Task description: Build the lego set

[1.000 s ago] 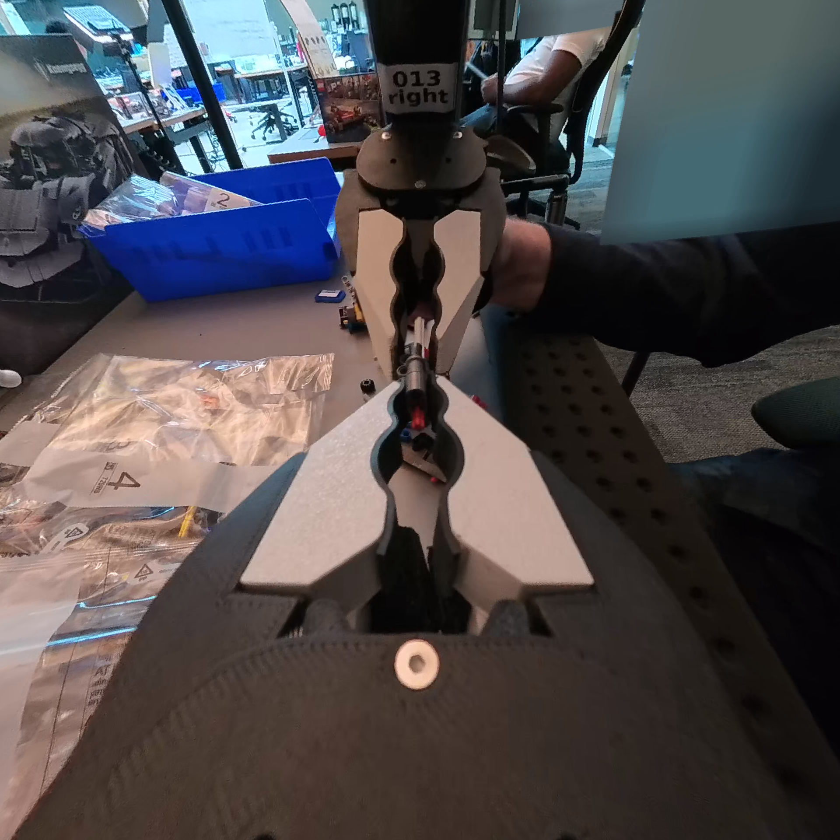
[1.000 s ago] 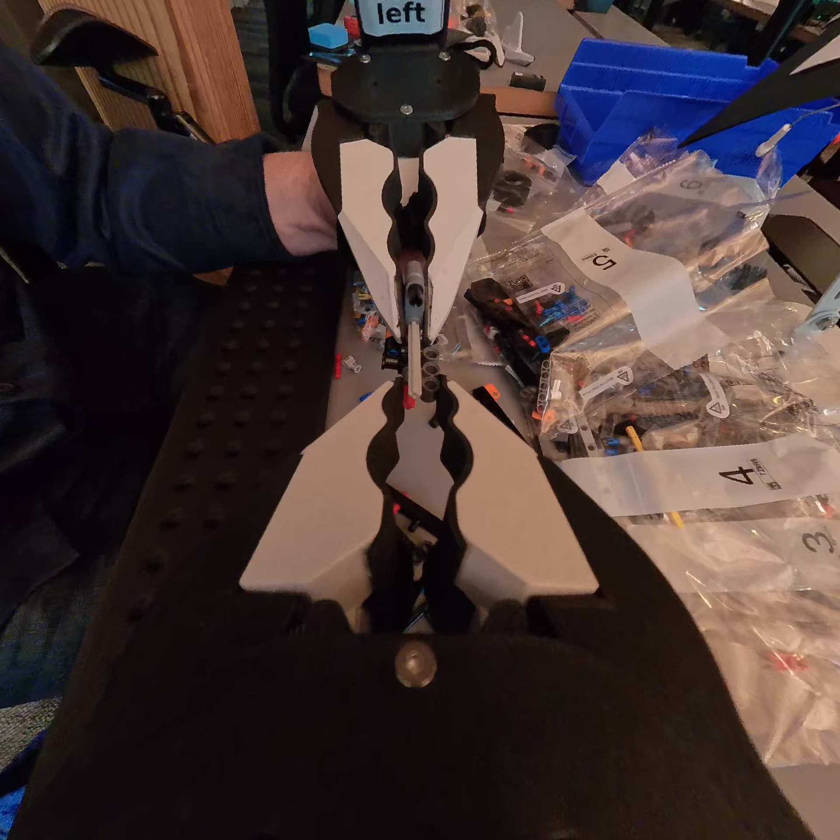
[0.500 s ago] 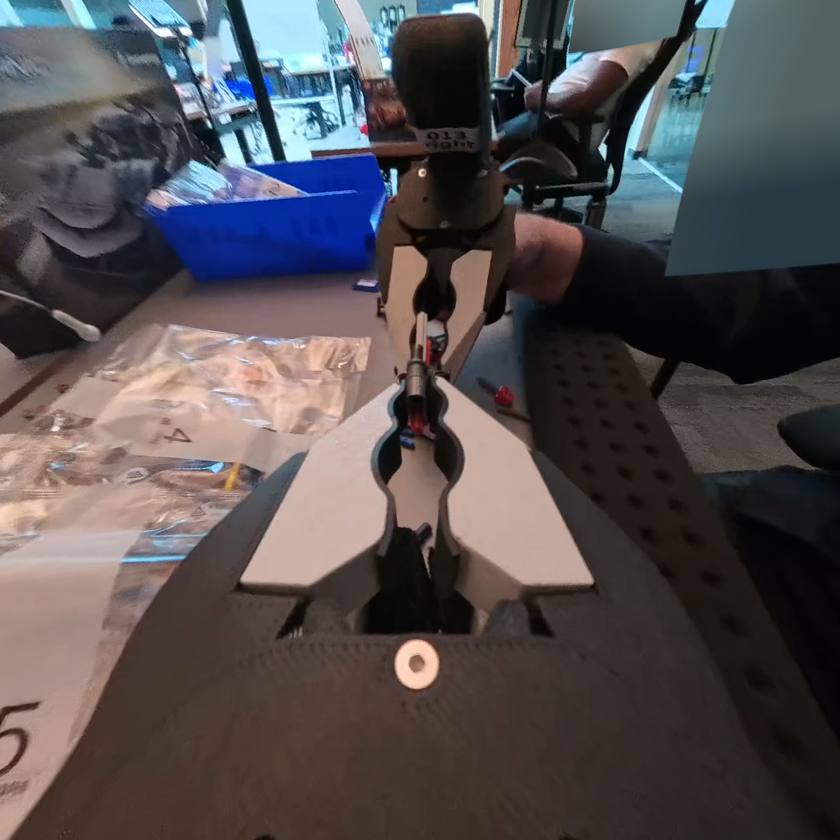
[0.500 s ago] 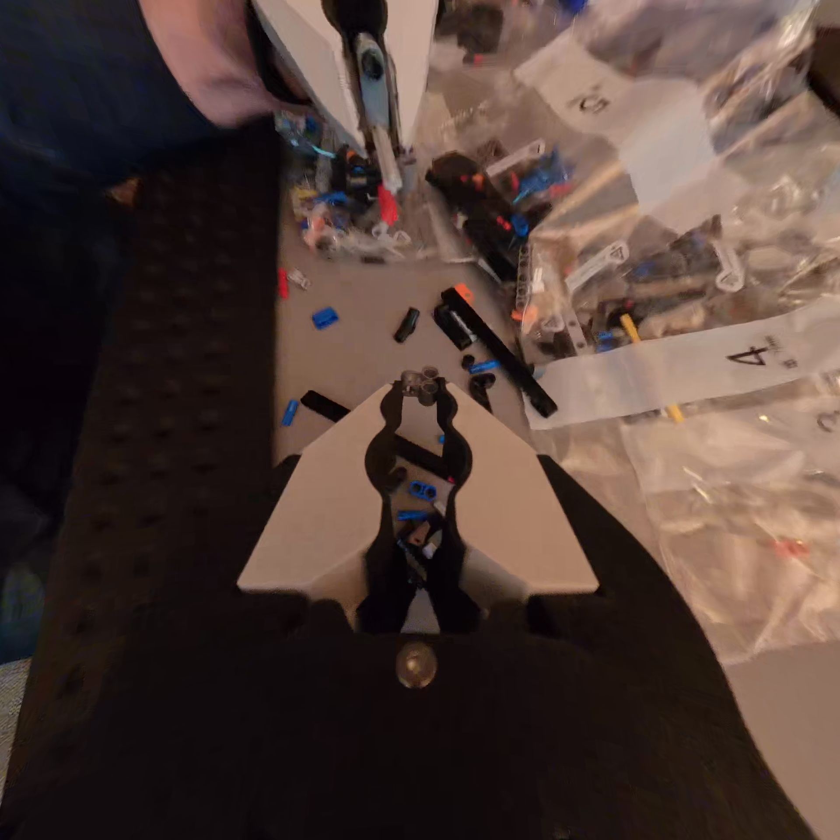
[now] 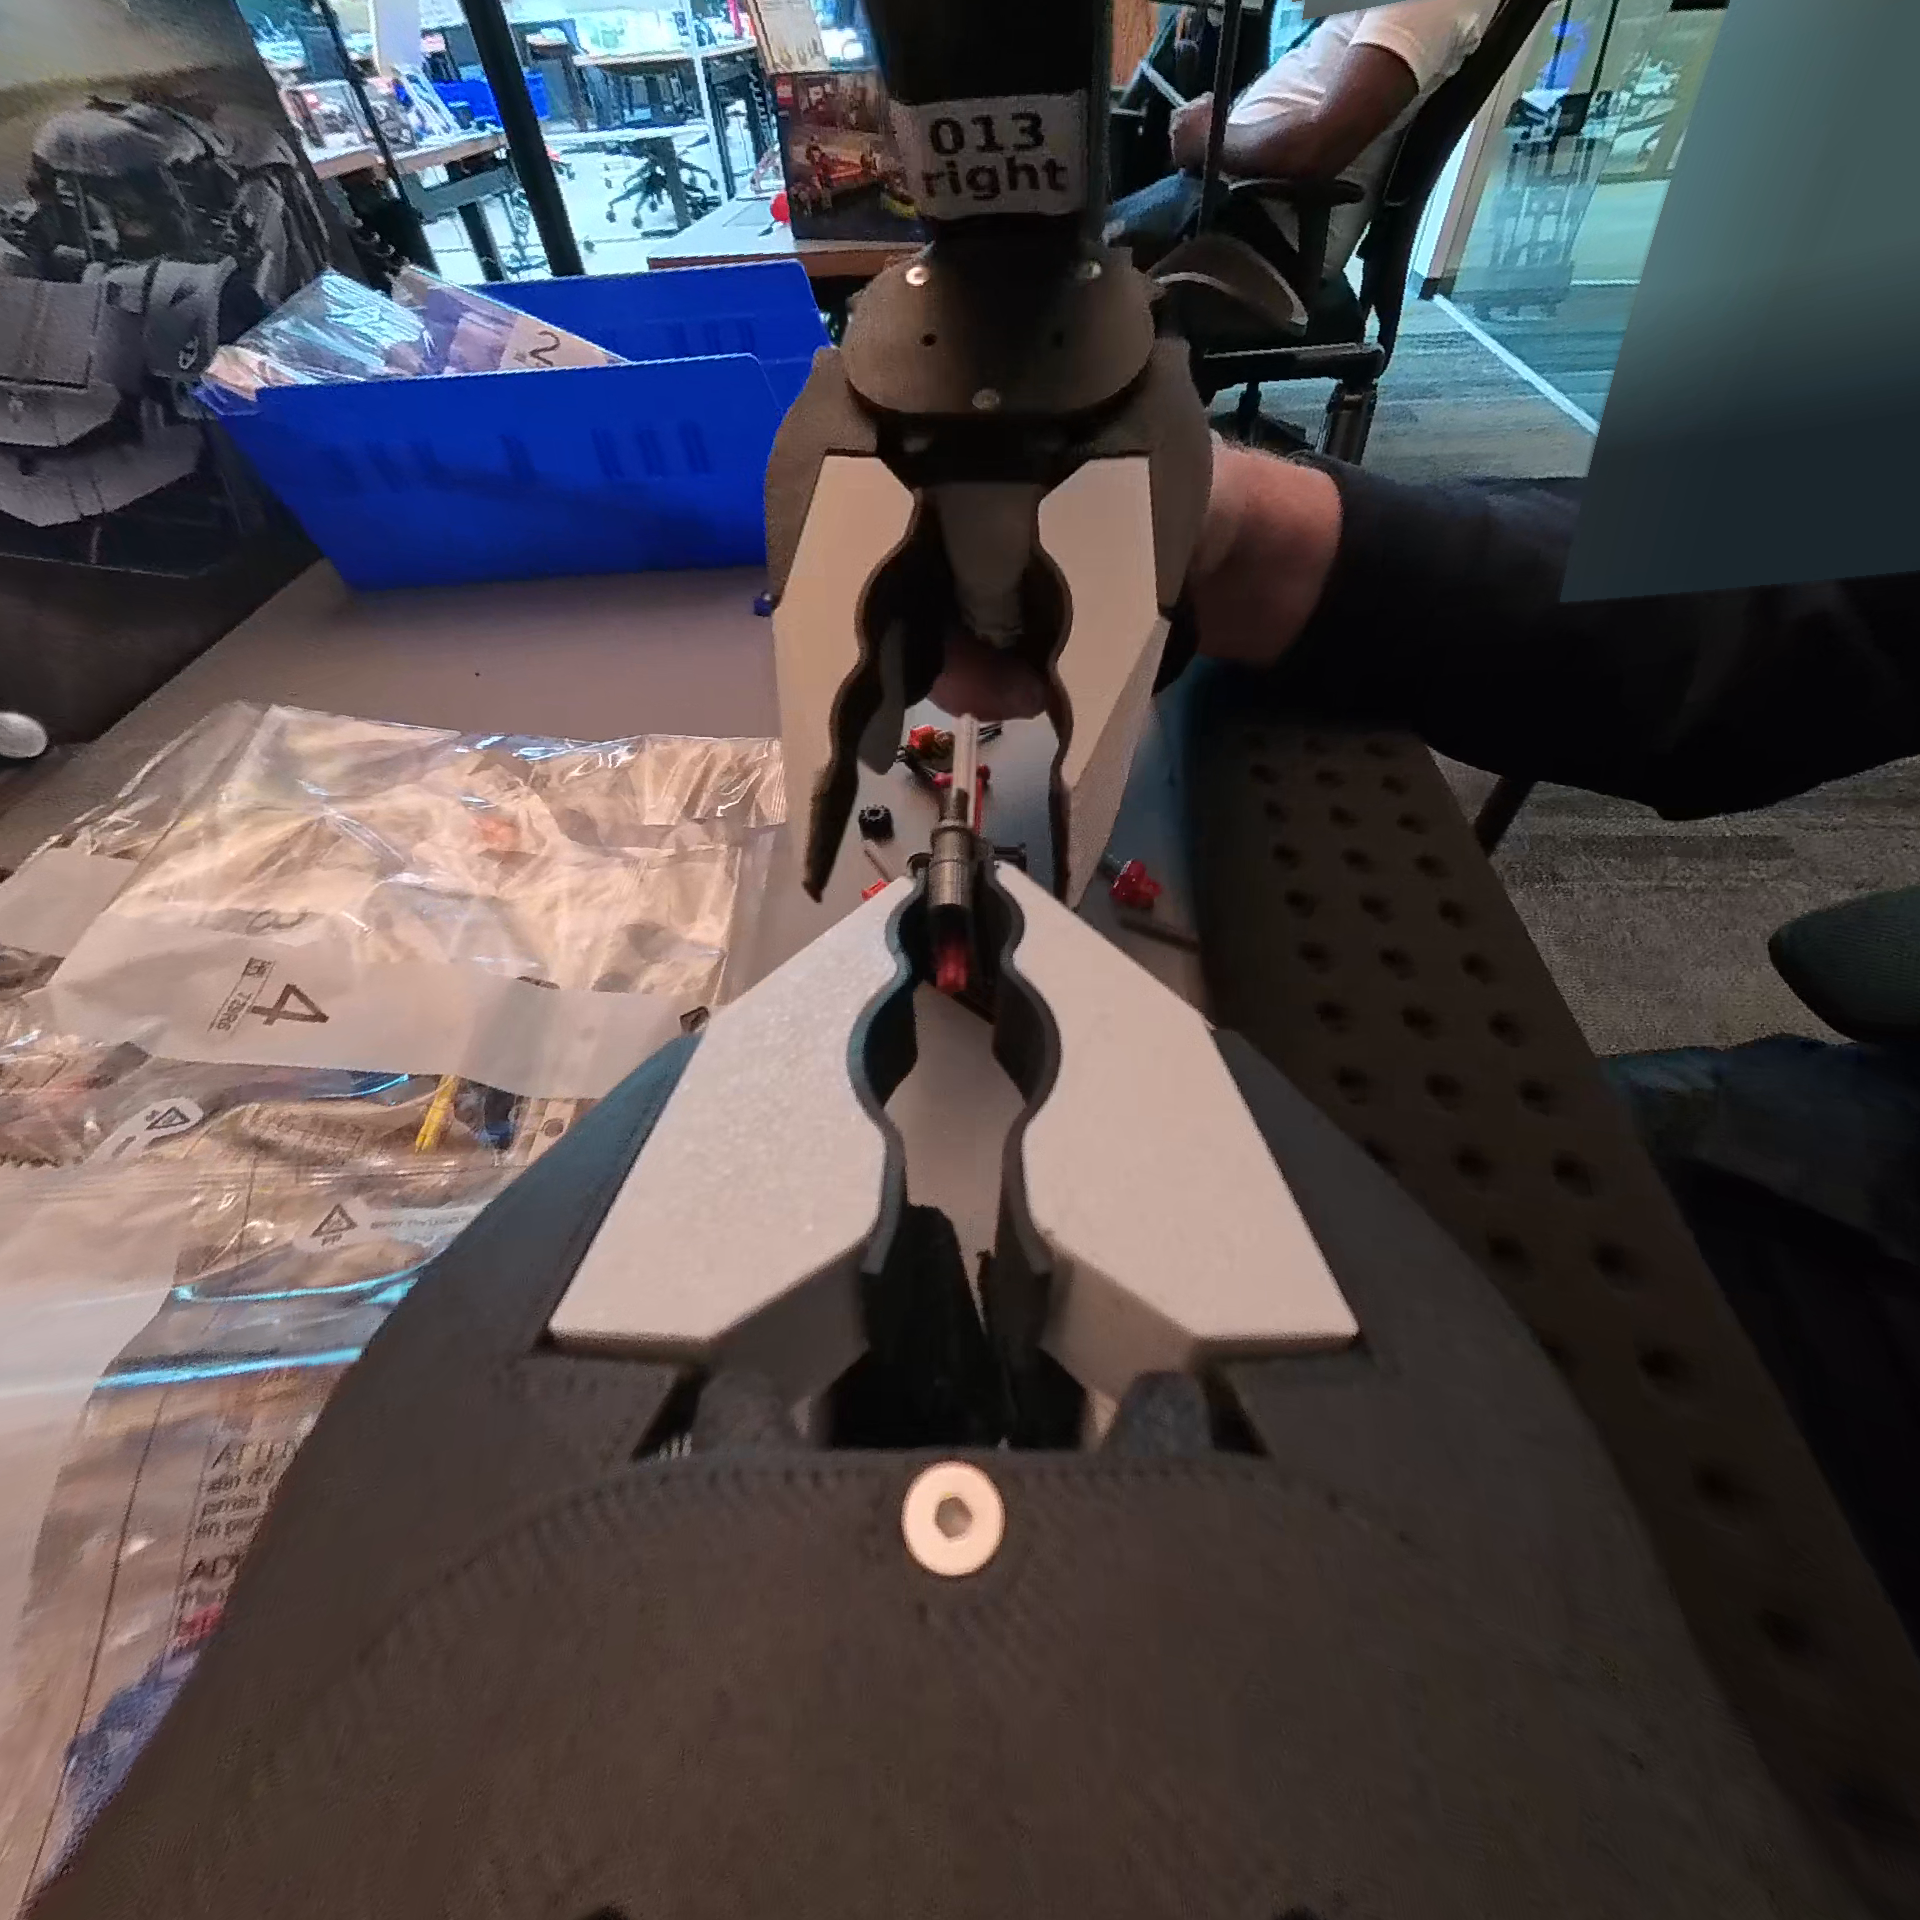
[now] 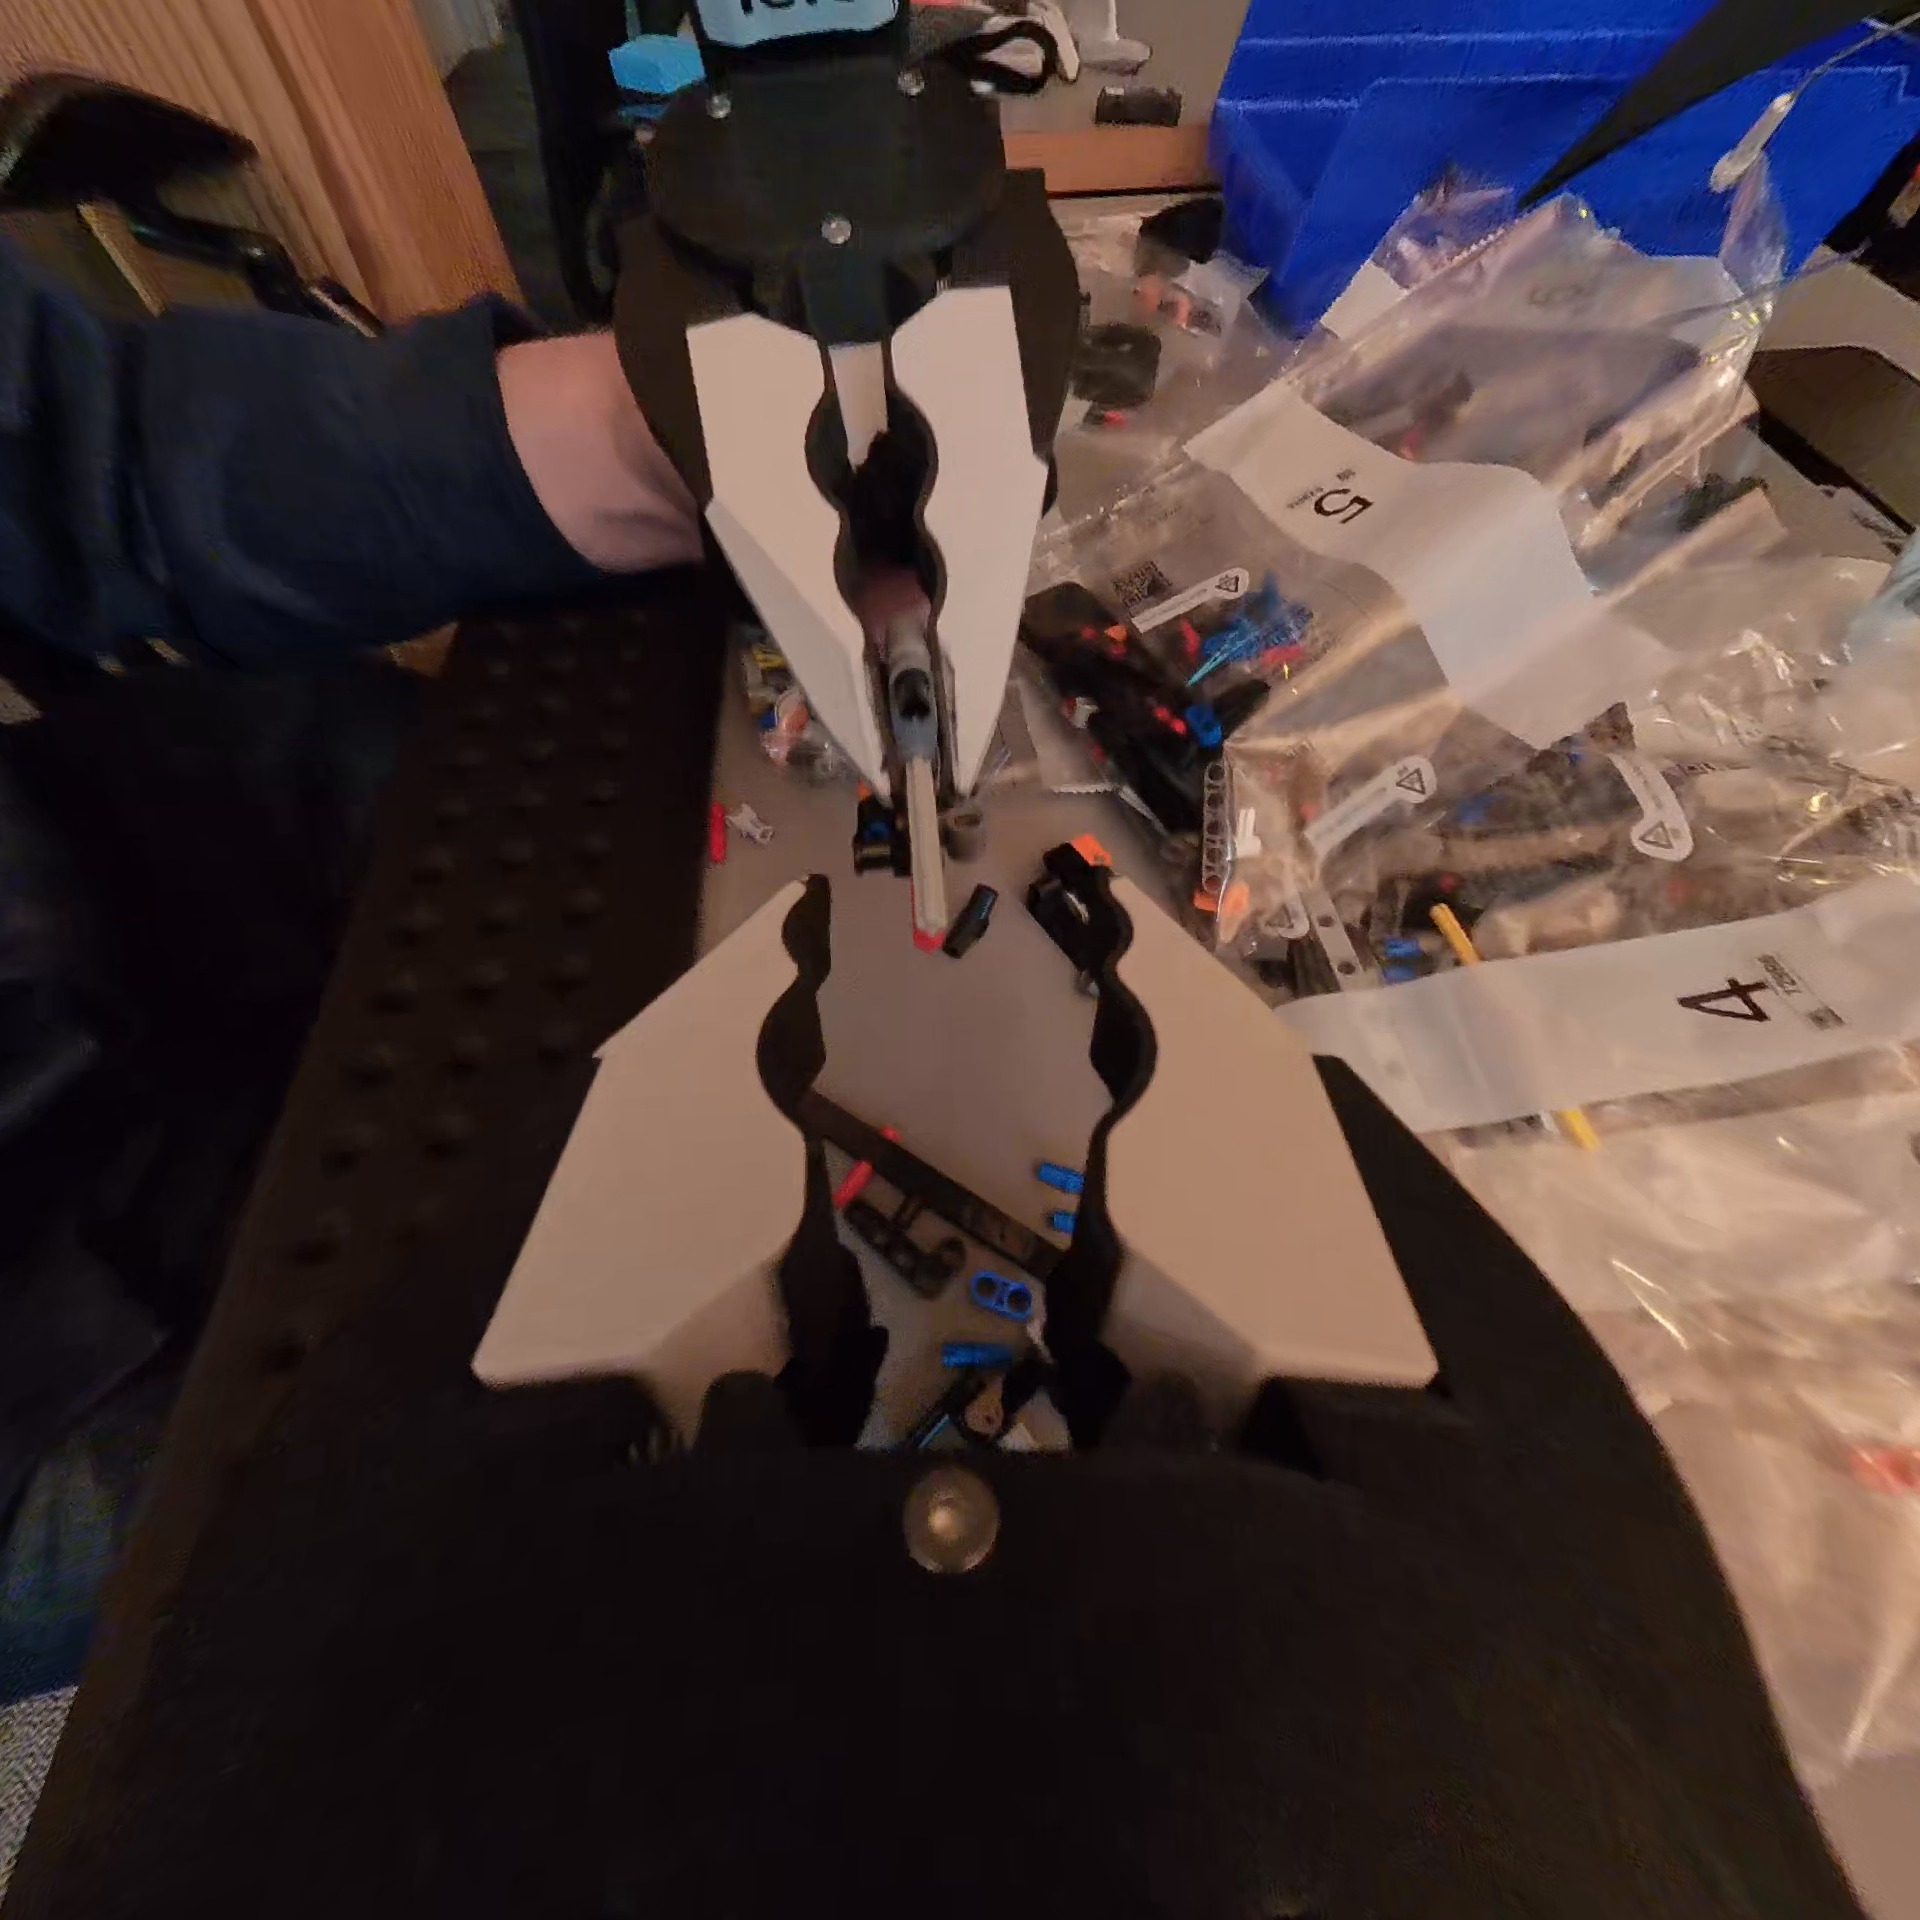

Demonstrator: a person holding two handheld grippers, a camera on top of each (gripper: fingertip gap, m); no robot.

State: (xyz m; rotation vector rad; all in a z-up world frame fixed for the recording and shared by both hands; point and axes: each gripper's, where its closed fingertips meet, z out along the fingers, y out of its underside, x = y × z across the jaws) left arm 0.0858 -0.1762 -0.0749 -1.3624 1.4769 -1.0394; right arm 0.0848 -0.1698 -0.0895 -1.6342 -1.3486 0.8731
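A thin white Lego axle with a grey bush and a red end is clamped at the tips of my left hand-held gripper, which is clenched on it and holds it in the air above the grey surface. In the right wrist view the same axle points out of those tips toward my right hand-held gripper, whose fingers are spread wide and grasp nothing; the axle's far end lies between them without touching either. Directly below, loose pieces lie on the surface: a long black beam, small blue pins and a short black connector. Further out, clear numbered bags of parts spread across the surface. A blue bin stands at the far edge, with another bag inside. A black perforated panel runs along the near side.
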